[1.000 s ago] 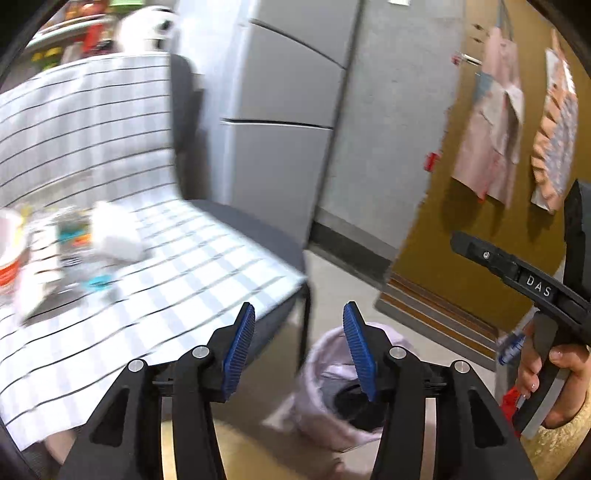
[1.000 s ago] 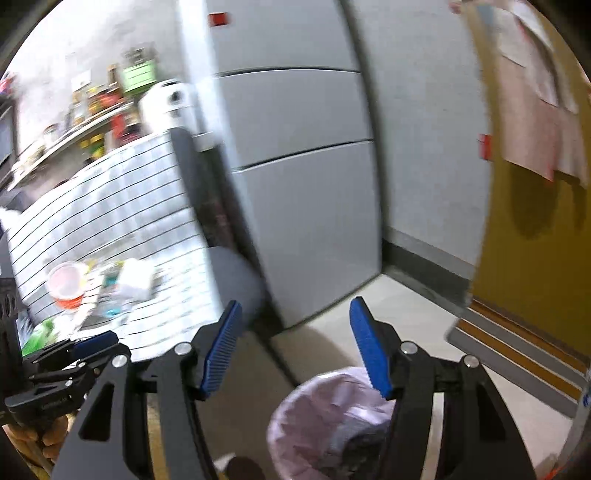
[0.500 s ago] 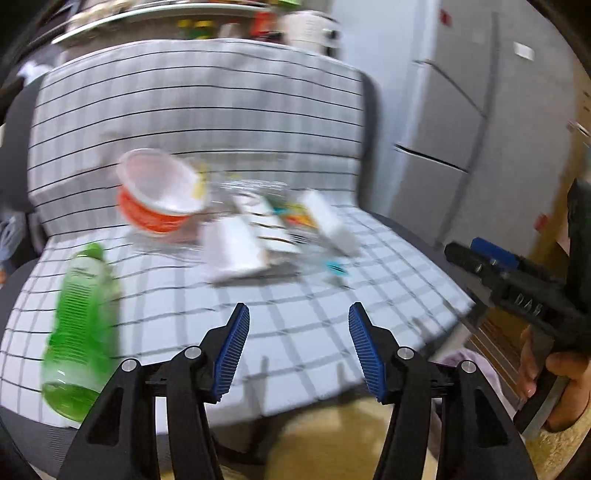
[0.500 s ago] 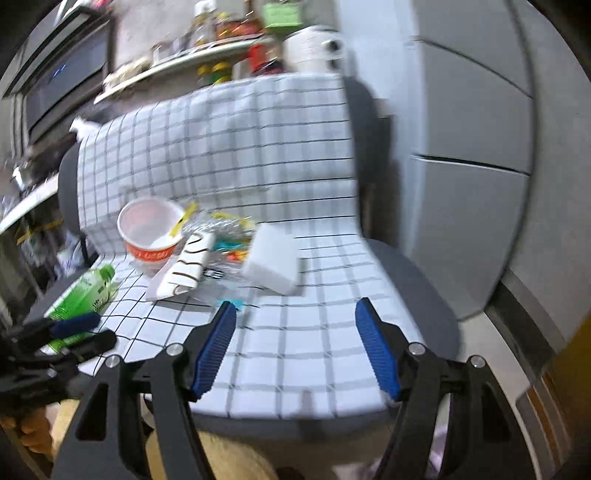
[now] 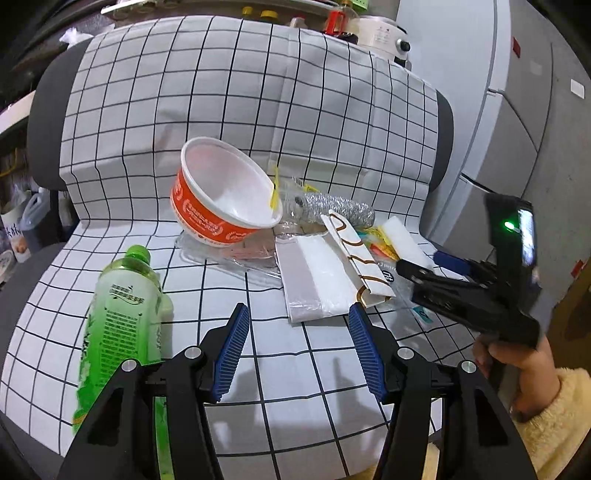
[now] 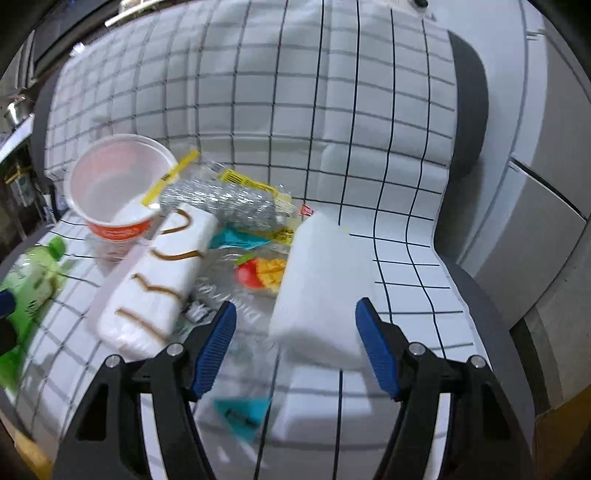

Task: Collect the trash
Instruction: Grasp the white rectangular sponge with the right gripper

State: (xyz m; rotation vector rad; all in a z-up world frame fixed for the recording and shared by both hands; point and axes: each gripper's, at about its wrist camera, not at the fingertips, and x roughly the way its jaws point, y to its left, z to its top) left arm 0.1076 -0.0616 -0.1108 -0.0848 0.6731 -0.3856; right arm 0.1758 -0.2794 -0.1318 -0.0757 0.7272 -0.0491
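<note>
Trash lies on a chair covered by a checked cloth (image 5: pixel 295 122). There is an orange and white bowl (image 5: pixel 229 195), a green bottle (image 5: pixel 122 314) lying down, a white wrapper (image 5: pixel 314 273), a white carton with brown lines (image 5: pixel 358 254), crumpled foil (image 5: pixel 332 208) and a white foam block (image 6: pixel 321 280). My left gripper (image 5: pixel 295 332) hangs open over the seat's front, between the bottle and the wrapper, holding nothing. My right gripper (image 6: pixel 295 332) is open, and the foam block's near end lies in the gap without the pads pressing on it.
A grey fridge (image 5: pixel 517 110) stands right of the chair. A shelf with bottles and a white appliance (image 5: pixel 384 35) runs behind the backrest. Clear plastic and colourful wrappers (image 6: pixel 258 269) lie under the pile. A hand in a cream sleeve (image 5: pixel 517 365) carries the right gripper (image 5: pixel 461 284).
Both views have swung from the lined bin, floor and fridge onto the chair seat. The right gripper has closed in on the foam block. Both pairs of jaws stand slightly wider.
</note>
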